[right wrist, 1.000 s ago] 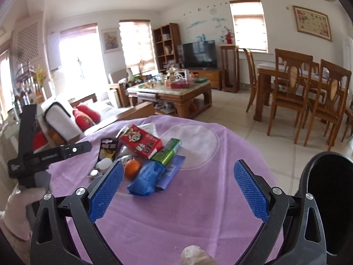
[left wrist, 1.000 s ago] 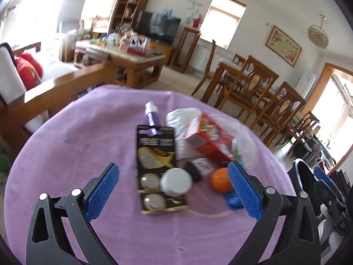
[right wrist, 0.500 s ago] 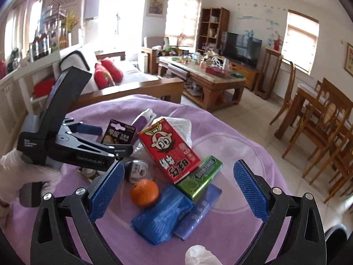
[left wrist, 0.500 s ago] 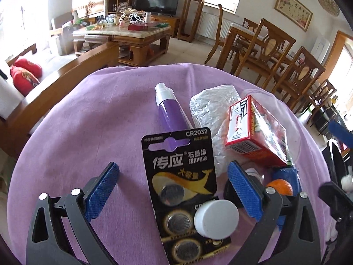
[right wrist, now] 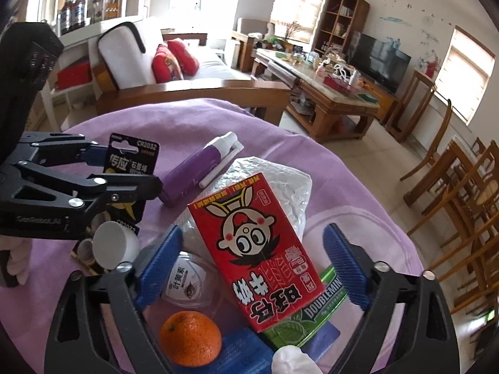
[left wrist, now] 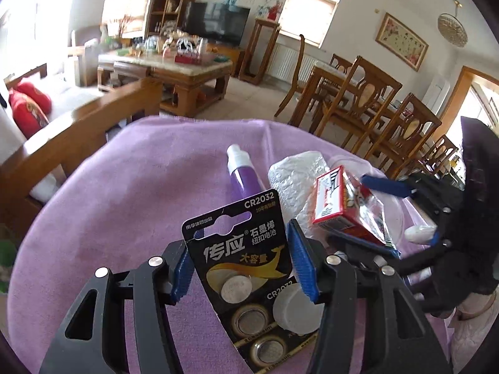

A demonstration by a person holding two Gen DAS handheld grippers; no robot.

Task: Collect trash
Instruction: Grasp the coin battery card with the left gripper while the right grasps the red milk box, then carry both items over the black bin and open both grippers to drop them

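My left gripper (left wrist: 240, 261) is shut on the black CR2032 battery card (left wrist: 240, 249), its blue pads on both edges of the card; the card also shows in the right wrist view (right wrist: 131, 165). A white cap (left wrist: 296, 311) lies on the card's lower part. My right gripper (right wrist: 252, 265) is open around the red milk carton (right wrist: 259, 249), with gaps on both sides. The carton (left wrist: 343, 205) rests on a silver foil packet (right wrist: 274, 180). The right gripper's fingers (left wrist: 386, 187) straddle the carton in the left wrist view.
On the purple tablecloth (left wrist: 140, 187) lie a purple spray bottle (right wrist: 193, 171), an orange (right wrist: 190, 338), a green gum pack (right wrist: 312, 314), a blue packet (right wrist: 240, 352) and a small white jar (right wrist: 184, 280). Wooden chairs (left wrist: 368, 106) and a sofa (right wrist: 187, 71) stand around.
My left gripper has closed onto the battery card. My right gripper has moved in over the pile and now straddles the red carton, its jaws narrower than before.
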